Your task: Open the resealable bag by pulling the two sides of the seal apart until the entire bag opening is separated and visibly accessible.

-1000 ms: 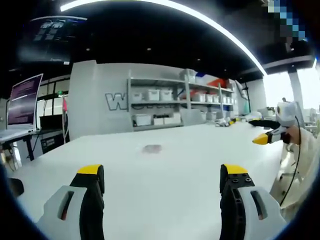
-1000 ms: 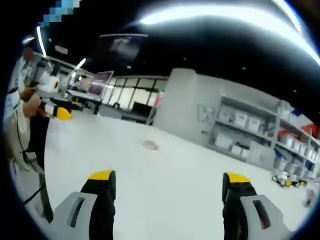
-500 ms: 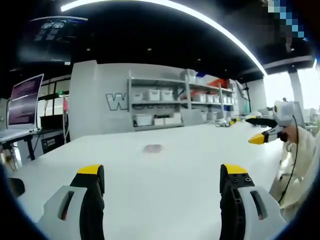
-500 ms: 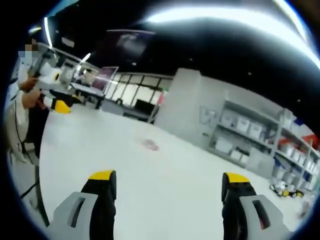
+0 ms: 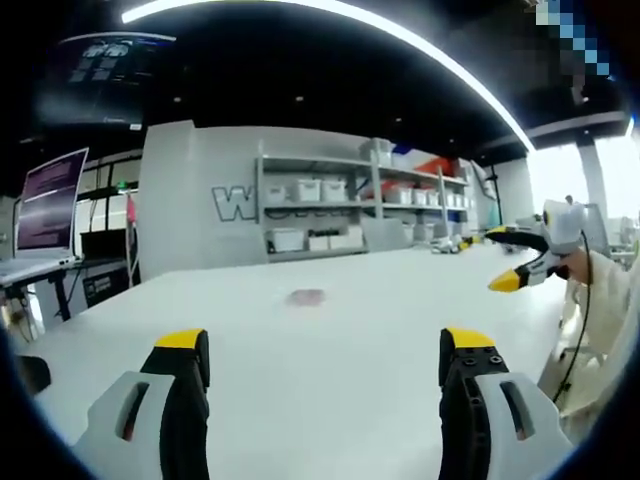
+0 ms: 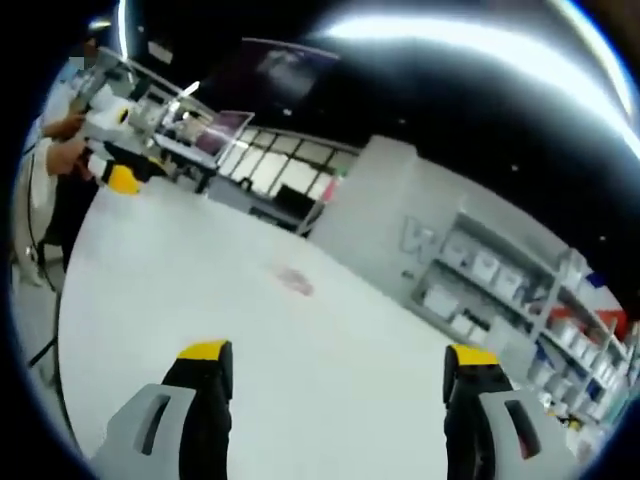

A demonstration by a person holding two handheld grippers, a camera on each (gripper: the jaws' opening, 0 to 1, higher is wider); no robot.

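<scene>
Both grippers are spread wide and hold nothing: left gripper (image 5: pixel 325 350), right gripper (image 6: pixel 340 365), each above the bare white table (image 5: pixel 330 400). Nothing is started yet as far as we can judge. The resealable bag (image 5: pixel 304 297) lies flat mid-table, a small pinkish patch well ahead of both jaw pairs, untouched; we can't tell the seal state at this range. Left to do: approach, pinch each side, pull apart. The left gripper view adds the shelving (image 5: pixel 350 205) straight on; the right gripper view has the bag (image 6: pixel 294 280) from the other side.
</scene>
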